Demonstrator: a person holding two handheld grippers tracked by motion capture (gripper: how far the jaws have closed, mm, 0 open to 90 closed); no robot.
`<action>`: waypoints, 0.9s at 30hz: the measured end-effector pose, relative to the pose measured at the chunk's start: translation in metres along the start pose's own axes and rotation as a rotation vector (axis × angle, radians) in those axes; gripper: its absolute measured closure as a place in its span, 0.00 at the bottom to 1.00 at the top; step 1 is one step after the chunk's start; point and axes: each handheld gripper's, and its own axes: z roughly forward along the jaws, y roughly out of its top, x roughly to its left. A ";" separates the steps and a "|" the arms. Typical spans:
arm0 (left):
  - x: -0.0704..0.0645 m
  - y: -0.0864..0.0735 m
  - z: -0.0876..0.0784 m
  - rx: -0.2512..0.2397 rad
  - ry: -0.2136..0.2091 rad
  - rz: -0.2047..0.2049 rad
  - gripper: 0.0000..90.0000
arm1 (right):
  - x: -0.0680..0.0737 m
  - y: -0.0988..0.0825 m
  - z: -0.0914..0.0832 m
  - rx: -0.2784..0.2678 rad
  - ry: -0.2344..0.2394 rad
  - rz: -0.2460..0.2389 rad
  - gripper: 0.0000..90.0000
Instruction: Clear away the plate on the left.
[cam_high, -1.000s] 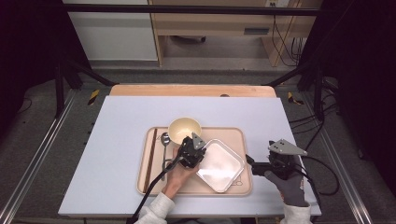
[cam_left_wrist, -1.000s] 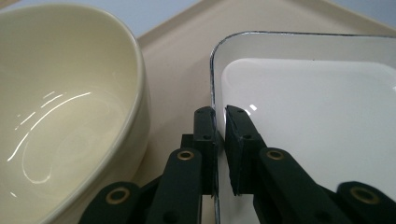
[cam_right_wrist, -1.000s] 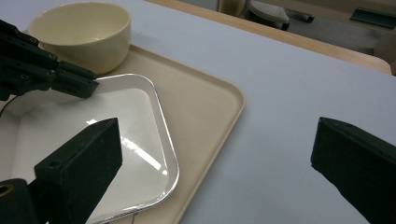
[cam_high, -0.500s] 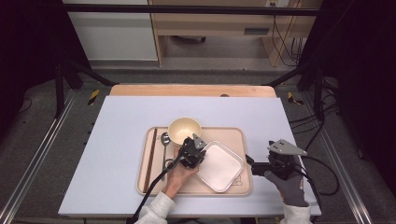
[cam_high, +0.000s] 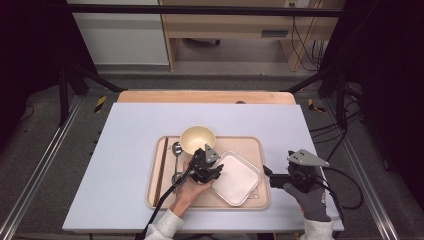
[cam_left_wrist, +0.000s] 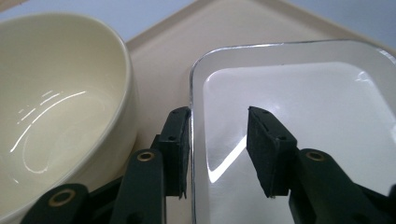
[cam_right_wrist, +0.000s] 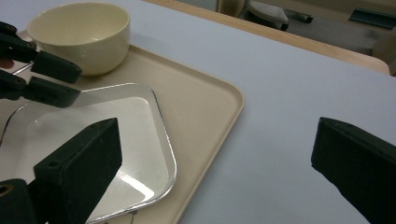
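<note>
We work on the white square plate (cam_high: 237, 177), which lies flat on the beige tray (cam_high: 252, 145) on the worktop (cam_high: 130, 150), just beside the cream bowl (cam_high: 197, 139) and right of the spoon (cam_high: 176, 150) and chopsticks (cam_high: 161, 170).

The left gripper (cam_left_wrist: 218, 149) straddles the near-left rim of the plate: one jaw stands outside the silvery edge, the other over the plate's floor. Its jaws have just been opening and now stand part-way apart, the rim between them, with a gap to the inner pad, so we judge the plate released rather than pinched. The right gripper (cam_high: 267, 176) hovers at the tray's right edge, jaws spread wide and empty, over bare worktop.

We judge the plate stiff, glossy and likely ceramic or glass: moderately heavy for its size, slippery under hard pads, and liable to chip if knocked against the bowl. The raised rim is the only real purchase, so we would take it there, square across the lip, away from the rounded corners, and lift level so it does not swing or slide.
</note>
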 end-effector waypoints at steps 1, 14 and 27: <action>0.000 0.001 -0.006 -0.006 -0.011 0.000 0.65 | 0.000 0.000 0.000 -0.001 -0.001 -0.001 0.02; 0.014 -0.002 -0.052 -0.098 -0.005 0.004 0.43 | 0.000 0.000 -0.001 -0.005 -0.002 0.009 0.02; 0.045 -0.026 -0.091 -0.161 0.055 -0.027 0.27 | -0.001 0.000 -0.001 -0.006 -0.009 0.005 0.01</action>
